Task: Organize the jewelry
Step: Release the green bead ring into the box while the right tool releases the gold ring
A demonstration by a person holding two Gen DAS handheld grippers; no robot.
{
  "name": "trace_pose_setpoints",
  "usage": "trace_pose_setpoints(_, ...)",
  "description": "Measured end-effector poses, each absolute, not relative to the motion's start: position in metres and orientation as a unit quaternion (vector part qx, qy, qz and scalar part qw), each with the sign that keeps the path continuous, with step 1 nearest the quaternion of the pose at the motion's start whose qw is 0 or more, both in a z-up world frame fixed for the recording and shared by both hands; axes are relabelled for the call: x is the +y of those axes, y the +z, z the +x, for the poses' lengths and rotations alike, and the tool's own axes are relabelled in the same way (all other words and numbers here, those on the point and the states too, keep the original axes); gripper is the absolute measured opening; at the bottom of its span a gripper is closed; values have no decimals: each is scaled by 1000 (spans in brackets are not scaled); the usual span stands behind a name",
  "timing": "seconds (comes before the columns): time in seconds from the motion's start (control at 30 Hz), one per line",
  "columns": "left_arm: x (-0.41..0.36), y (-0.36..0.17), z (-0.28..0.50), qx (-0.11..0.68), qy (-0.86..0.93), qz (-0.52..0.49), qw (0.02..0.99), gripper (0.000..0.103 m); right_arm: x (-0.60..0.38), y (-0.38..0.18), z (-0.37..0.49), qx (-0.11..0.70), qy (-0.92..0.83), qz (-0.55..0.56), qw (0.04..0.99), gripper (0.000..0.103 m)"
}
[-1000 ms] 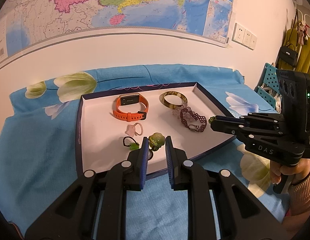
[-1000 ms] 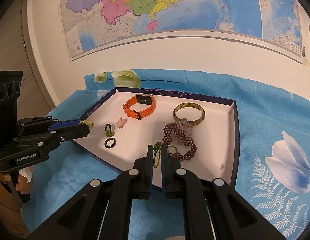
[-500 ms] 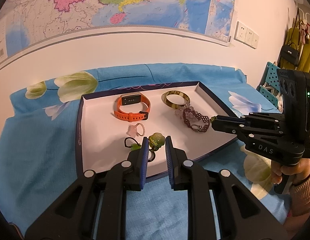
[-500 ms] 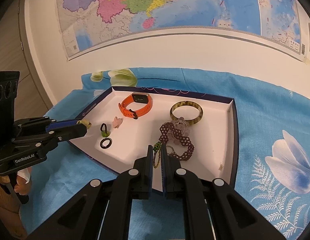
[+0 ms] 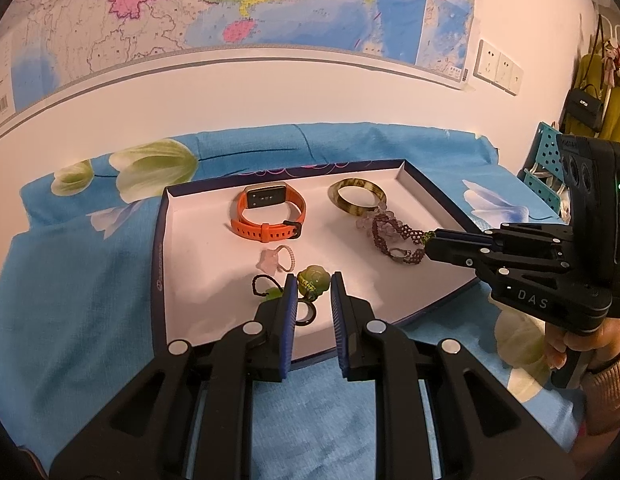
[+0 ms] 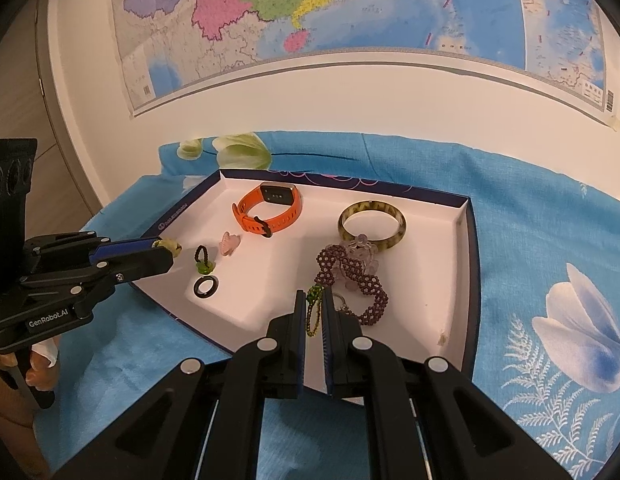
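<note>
- Left gripper: jaws partly closed, pinching a green jade pendant above the tray's near edge.
- Right gripper: jaws nearly closed on a green cord tied to the purple beaded bracelet.
- Bracelet lies in the white tray, beside the bangle.

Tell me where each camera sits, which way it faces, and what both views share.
Left wrist: rides the left gripper, looking along its fingers over the tray toward the wall map; the right gripper and its hand show at right.
Right wrist: rides the right gripper, facing the same tray and map; the left gripper enters from the left.
Shared: orange watch, bangle, beaded bracelet.
</note>
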State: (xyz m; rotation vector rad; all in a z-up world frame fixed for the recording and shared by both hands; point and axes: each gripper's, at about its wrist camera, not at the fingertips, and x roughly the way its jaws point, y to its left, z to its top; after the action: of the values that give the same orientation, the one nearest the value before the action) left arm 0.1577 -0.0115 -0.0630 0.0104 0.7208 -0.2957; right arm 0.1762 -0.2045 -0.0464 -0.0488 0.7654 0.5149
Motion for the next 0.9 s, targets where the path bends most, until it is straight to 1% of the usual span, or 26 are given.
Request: trace_pose_setpoints(0.9, -11, -72, 169, 364, -132, 6, 922, 17, -200, -55, 187, 384, 240, -33, 891, 6)
